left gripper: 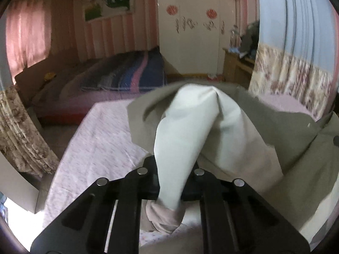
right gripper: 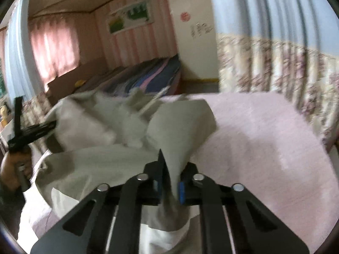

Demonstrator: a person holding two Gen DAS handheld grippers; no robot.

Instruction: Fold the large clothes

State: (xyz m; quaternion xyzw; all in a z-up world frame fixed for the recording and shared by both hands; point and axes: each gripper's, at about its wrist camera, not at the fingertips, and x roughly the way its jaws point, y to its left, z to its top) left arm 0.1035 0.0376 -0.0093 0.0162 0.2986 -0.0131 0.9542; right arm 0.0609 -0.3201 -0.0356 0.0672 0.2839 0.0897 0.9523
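A large khaki-grey garment (left gripper: 243, 131) with a pale lining lies bunched on the pink cloth-covered table (left gripper: 95, 144). My left gripper (left gripper: 172, 180) is shut on a pale fold of it, and the cloth rises in a cone from the jaws. In the right wrist view my right gripper (right gripper: 170, 182) is shut on another grey fold of the garment (right gripper: 182, 127), lifted above the table (right gripper: 264, 148). The left gripper (right gripper: 45, 128) shows at the far left there, held by a person's hand (right gripper: 14, 167), clamped on the garment's edge.
A bed (left gripper: 118, 78) with a striped blanket stands behind the table. Floral curtains (left gripper: 292, 78) hang at the right and another curtain (left gripper: 19, 127) at the left. A white wardrobe (left gripper: 190, 31) and a wooden desk (left gripper: 235, 65) line the back wall.
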